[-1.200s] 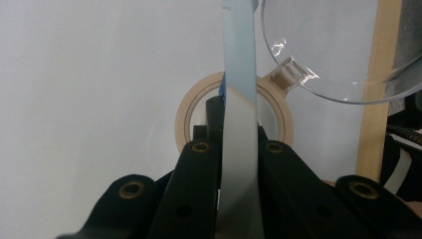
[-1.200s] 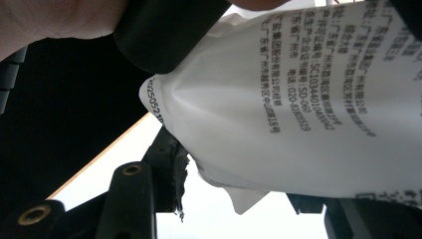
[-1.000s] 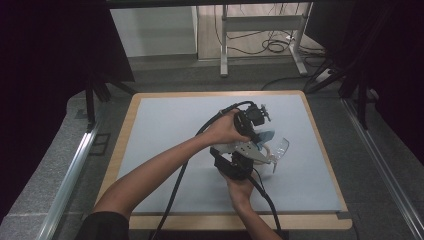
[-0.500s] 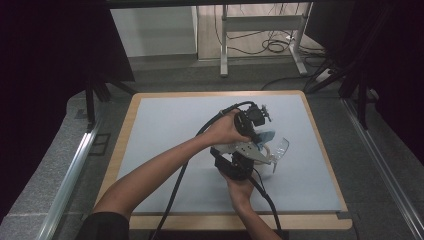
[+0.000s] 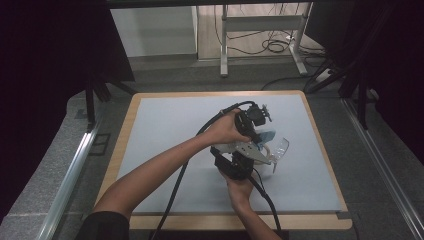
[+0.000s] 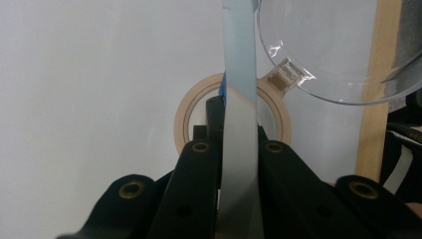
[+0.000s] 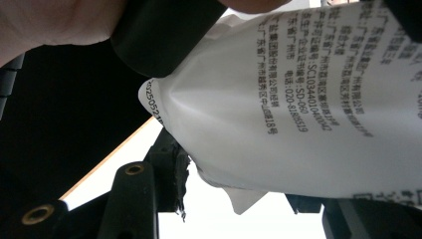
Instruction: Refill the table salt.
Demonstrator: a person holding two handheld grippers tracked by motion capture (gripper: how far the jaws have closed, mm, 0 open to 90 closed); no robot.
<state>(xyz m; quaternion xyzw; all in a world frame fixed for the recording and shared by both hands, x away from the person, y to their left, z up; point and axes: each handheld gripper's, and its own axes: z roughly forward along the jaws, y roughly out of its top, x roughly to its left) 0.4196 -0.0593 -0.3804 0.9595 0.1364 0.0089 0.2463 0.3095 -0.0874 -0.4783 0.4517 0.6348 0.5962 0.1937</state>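
Note:
A white pouch point(image 7: 298, 99) with black printed text hangs between my two grippers above the middle of the mat; in the high view it shows as a pale blue patch point(image 5: 266, 135). My left gripper point(image 6: 234, 129) points down and is shut on the pouch's top edge point(image 6: 239, 74), seen edge-on. The left gripper point(image 5: 259, 131) sits just beyond the person's left hand. My right gripper point(image 7: 239, 184) comes in from below, and its jaws close on the pouch's lower part. The right gripper point(image 5: 252, 152) carries a grey plate.
A clear plastic dome lid point(image 5: 281, 147) point(image 6: 328, 50) and a beige tape ring point(image 6: 186, 117) lie on the grey-blue mat point(image 5: 165, 130) right under the pouch. The table's wooden edge point(image 6: 378, 99) runs close by. Cables trail toward the front edge.

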